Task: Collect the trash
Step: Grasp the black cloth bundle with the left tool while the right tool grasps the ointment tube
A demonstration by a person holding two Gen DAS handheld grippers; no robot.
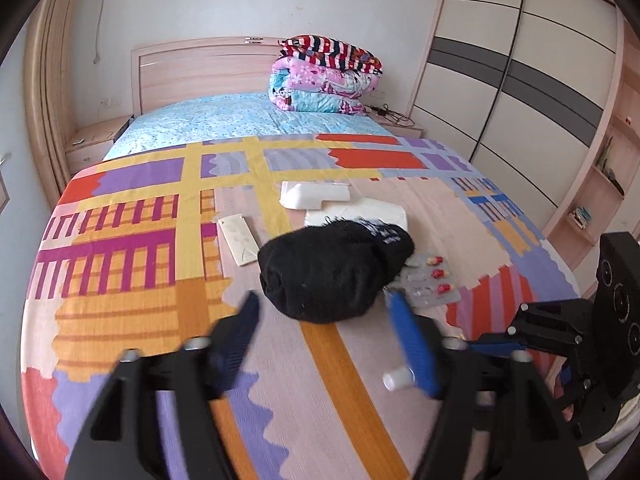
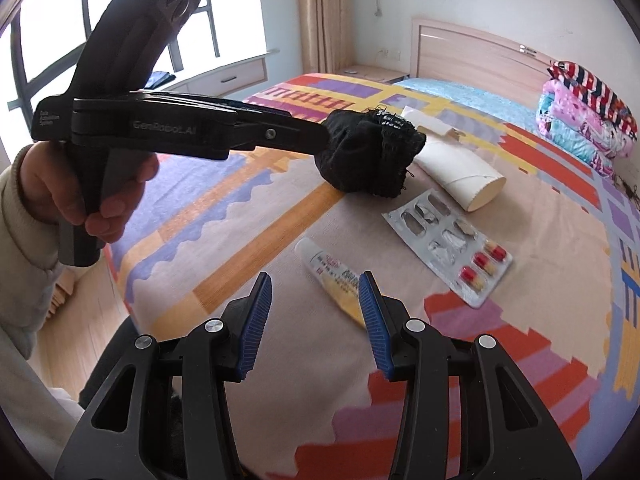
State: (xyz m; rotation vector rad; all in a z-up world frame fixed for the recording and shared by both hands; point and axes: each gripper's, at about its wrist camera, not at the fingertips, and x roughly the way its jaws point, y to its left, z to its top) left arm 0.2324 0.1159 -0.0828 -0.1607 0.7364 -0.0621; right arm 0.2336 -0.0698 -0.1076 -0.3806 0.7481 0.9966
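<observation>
Black sock (image 1: 334, 270) bundled mid-bed on patterned sheet (image 1: 120, 280), blister pack (image 2: 452, 246) touching its side, ointment tube (image 2: 334, 280) nearer foot edge. Left gripper (image 1: 324, 300) jaws apart, just before sock. Right gripper (image 2: 316, 286) jaws apart above tube.

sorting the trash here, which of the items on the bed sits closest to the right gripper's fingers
The small ointment tube: its crimped end lies by the right gripper. The blister pack and cardboard roll lie farther off.
</observation>
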